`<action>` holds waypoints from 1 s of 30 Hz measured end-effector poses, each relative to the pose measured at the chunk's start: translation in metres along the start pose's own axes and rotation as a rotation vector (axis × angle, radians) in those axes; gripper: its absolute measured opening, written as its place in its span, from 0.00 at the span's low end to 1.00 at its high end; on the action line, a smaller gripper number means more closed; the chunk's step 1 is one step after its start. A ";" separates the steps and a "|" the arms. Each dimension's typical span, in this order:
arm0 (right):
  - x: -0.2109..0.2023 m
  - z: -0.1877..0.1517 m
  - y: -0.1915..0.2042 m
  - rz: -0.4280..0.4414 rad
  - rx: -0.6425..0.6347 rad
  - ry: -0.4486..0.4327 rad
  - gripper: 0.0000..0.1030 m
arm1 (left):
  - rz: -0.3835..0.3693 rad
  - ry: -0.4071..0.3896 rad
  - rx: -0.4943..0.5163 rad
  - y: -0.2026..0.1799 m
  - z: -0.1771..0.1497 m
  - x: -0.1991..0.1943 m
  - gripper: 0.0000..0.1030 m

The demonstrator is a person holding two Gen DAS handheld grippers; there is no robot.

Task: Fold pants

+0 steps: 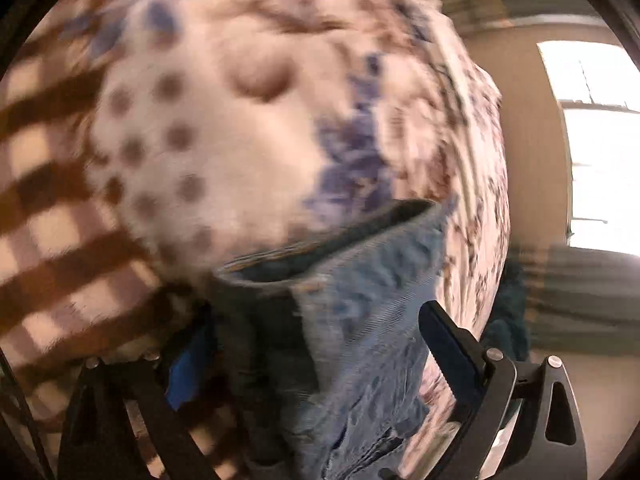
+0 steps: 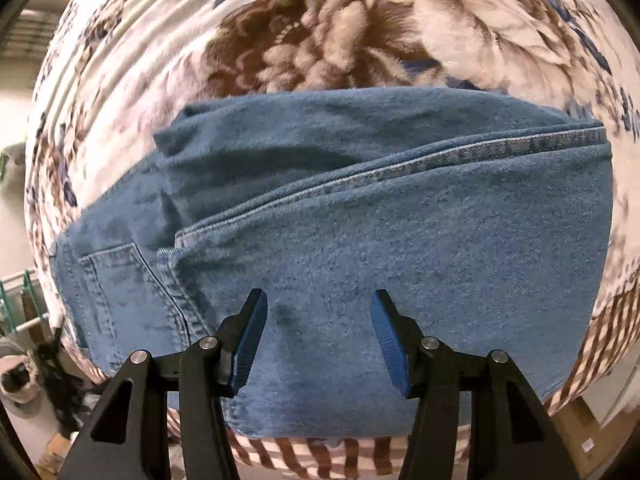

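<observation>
Blue denim pants lie folded on a fluffy floral blanket. Right gripper hovers above them, fingers spread apart. Left gripper is grasping a denim leg.

The left gripper is seen in a blurred picture. Its right finger is black with a dark pad and stands clear at the lower right. Its left finger shows only a part of a blue pad, low at the left. Blue cloth fills the space between the two fingers, so the jaws seem closed on it.

The right gripper points forward and a little down. Its two black fingers with blue ribbed pads stand well apart, with nothing between them.
</observation>
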State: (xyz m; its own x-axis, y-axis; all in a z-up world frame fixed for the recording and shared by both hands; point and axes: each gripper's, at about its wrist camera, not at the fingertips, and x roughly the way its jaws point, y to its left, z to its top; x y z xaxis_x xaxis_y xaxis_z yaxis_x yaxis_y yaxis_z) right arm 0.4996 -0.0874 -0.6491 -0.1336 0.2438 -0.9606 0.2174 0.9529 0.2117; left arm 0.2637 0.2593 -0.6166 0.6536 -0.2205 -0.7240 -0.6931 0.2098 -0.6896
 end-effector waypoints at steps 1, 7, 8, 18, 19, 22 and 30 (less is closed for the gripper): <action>0.001 -0.001 0.002 -0.007 -0.005 0.001 0.55 | 0.002 -0.010 0.028 -0.003 -0.003 0.001 0.95; 0.012 -0.008 0.005 -0.028 0.005 0.012 0.55 | 0.079 -0.045 0.083 0.000 -0.005 0.009 0.45; 0.013 -0.009 0.005 -0.031 0.005 0.010 0.55 | 0.088 -0.055 0.097 -0.004 -0.008 0.002 0.40; 0.018 -0.027 -0.002 0.001 0.005 0.006 0.55 | 0.071 -0.017 0.116 -0.012 -0.006 0.026 0.37; 0.019 -0.029 -0.003 0.003 0.002 0.008 0.55 | 0.073 -0.012 0.099 -0.007 -0.002 0.031 0.35; 0.021 -0.031 -0.008 0.000 -0.002 0.008 0.55 | 0.082 -0.030 0.181 -0.020 -0.005 0.026 0.21; 0.020 -0.031 -0.024 -0.061 -0.035 -0.015 0.55 | 0.064 -0.069 0.496 -0.108 -0.057 -0.027 0.17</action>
State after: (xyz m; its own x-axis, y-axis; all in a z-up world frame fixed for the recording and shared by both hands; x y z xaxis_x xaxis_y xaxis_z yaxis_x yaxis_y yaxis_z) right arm 0.4622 -0.0998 -0.6681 -0.1311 0.1823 -0.9745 0.1755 0.9717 0.1581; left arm 0.3037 0.1887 -0.5220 0.6448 -0.1328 -0.7527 -0.5155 0.6515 -0.5566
